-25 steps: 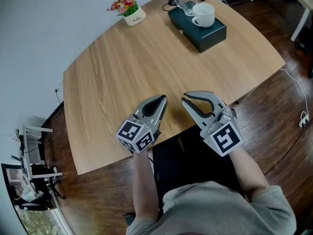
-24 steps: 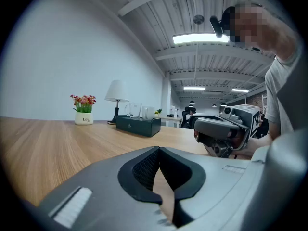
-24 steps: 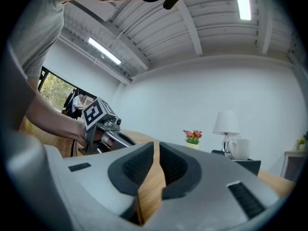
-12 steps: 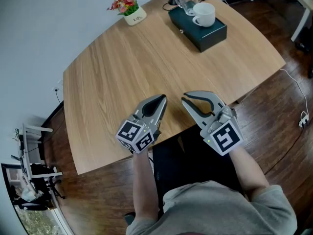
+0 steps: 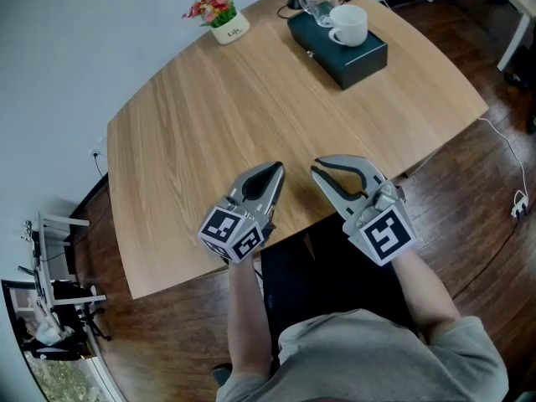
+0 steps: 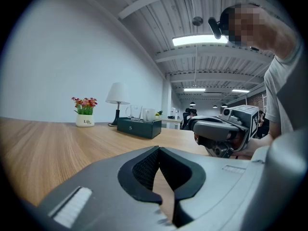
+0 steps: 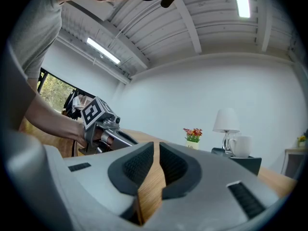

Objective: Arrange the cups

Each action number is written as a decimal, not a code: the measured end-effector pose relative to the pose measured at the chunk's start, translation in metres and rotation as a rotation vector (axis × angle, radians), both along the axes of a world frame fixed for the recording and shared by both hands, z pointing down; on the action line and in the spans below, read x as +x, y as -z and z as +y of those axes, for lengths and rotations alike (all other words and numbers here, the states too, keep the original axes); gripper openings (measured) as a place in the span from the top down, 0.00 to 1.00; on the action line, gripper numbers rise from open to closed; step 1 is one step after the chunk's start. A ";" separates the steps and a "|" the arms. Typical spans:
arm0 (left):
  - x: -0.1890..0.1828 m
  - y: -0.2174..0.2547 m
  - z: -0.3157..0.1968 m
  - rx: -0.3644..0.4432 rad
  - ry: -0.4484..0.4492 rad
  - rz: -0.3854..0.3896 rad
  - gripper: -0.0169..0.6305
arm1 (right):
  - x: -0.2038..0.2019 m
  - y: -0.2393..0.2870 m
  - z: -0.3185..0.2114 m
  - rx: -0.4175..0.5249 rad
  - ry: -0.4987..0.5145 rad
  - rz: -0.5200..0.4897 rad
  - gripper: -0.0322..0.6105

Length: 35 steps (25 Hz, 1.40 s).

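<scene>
A white mug (image 5: 349, 25) and a clear glass cup (image 5: 314, 7) stand on a dark green box (image 5: 352, 57) at the table's far right. The mug (image 6: 148, 114) and glass (image 6: 134, 112) show small and far off in the left gripper view; the right gripper view shows the mug (image 7: 240, 146) on the box (image 7: 246, 164). My left gripper (image 5: 279, 169) and right gripper (image 5: 317, 168) rest side by side over the near table edge, far from the cups. Both have their jaws shut with nothing between them.
A small pot of red flowers (image 5: 224, 22) sits at the far left of the wooden table (image 5: 209, 132). A lamp (image 6: 118, 96) stands just behind the box. A cable (image 5: 511, 166) lies on the dark floor at right.
</scene>
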<state>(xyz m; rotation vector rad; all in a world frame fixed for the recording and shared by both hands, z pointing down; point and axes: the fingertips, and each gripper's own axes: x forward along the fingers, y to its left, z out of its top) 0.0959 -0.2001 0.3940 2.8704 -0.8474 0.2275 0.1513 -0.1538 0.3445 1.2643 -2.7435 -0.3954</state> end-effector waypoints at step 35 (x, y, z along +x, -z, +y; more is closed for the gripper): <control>0.001 0.000 0.000 -0.006 0.000 -0.001 0.96 | 0.002 -0.001 0.001 -0.049 0.016 -0.035 0.90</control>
